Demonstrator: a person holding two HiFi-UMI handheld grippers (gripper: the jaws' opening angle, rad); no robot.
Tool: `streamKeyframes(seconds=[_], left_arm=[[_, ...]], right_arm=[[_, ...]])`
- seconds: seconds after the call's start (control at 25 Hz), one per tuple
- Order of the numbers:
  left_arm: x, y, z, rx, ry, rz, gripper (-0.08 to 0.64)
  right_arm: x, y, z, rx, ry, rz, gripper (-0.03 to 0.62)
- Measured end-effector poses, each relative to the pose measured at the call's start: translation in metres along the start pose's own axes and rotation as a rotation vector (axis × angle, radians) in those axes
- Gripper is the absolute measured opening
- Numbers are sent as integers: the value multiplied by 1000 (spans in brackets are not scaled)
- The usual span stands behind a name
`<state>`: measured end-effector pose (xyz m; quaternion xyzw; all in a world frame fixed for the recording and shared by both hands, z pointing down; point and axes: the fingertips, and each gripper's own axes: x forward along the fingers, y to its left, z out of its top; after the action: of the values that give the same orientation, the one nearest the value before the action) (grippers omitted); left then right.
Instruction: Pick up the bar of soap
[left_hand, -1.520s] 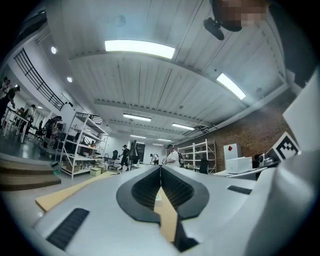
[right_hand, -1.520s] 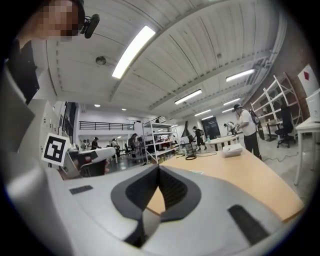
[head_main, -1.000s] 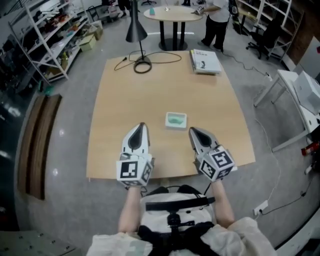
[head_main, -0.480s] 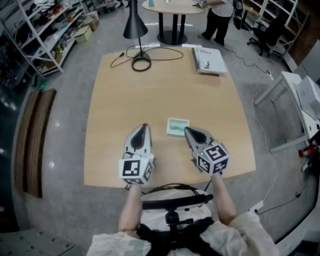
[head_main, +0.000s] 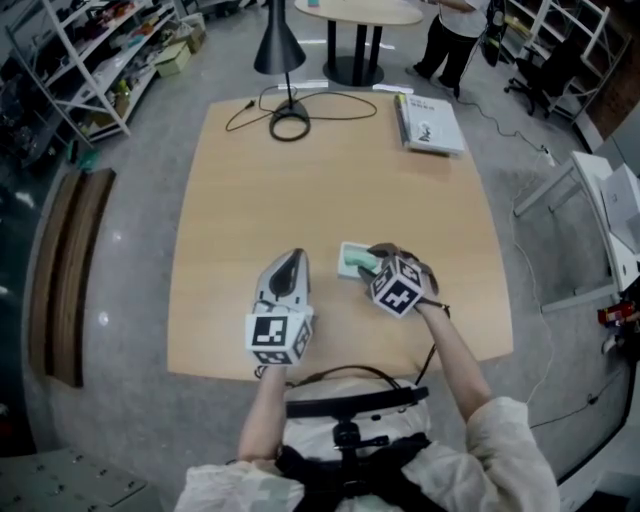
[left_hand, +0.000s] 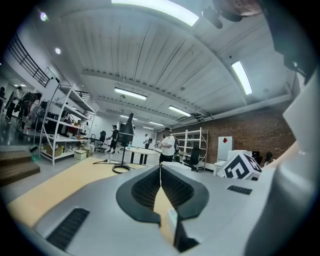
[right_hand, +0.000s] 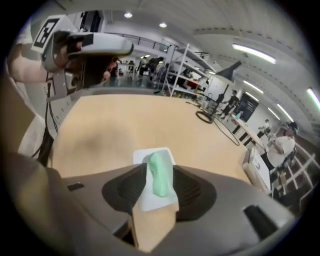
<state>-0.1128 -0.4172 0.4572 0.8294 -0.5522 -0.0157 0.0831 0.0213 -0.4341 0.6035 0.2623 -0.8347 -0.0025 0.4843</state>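
A mint-green bar of soap lies in a white dish on the wooden table. In the head view the dish sits at the near middle, with the soap partly hidden by the gripper. My right gripper is turned in from the right and tilted down over the dish. Its jaws are opening, and the soap lies between them without being pressed. My right gripper covers the dish's right side. My left gripper rests just left of the dish, its jaws shut and empty.
A black lamp with a coiled cable stands at the table's far edge. A book lies at the far right corner. Shelves line the left; a round table and a person stand beyond.
My right gripper has swung left and forward, turning its marker cube up, and now straddles the soap in the dish. My left gripper has barely moved.
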Motion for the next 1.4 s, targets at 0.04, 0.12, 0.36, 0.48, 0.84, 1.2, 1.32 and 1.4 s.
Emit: streamKeyframes(seconds=[0.04,0.12,0.36,0.48,0.84,1.2,1.32,1.4], left_arm=[[2,1,-3,-1,6,1,14],[6,4,-8,-5,16,5,14],[12,10,-13,-2,27,18,14],[13,14,-15,-14,27,31,14],[24,19,-22,-31,41,47,14],[29,10,-24,-17,58,21,14],[26,11,-23,-14,57,25,14],[25,12,-22,-19,52,28,14]], right_arm=[[5,-1,-2,-41,40,14,153],[15,-1,-5,-112,117,46,153],[43,1,-15,-250,286,110,153],[53,3,-18,-294,340,136,146],[63,6,-21,-342,410,155,117],[64,4,-20,-346,401,156,110],[63,4,-18,-336,380,153,114],[63,3,-19,-323,363,153,115]])
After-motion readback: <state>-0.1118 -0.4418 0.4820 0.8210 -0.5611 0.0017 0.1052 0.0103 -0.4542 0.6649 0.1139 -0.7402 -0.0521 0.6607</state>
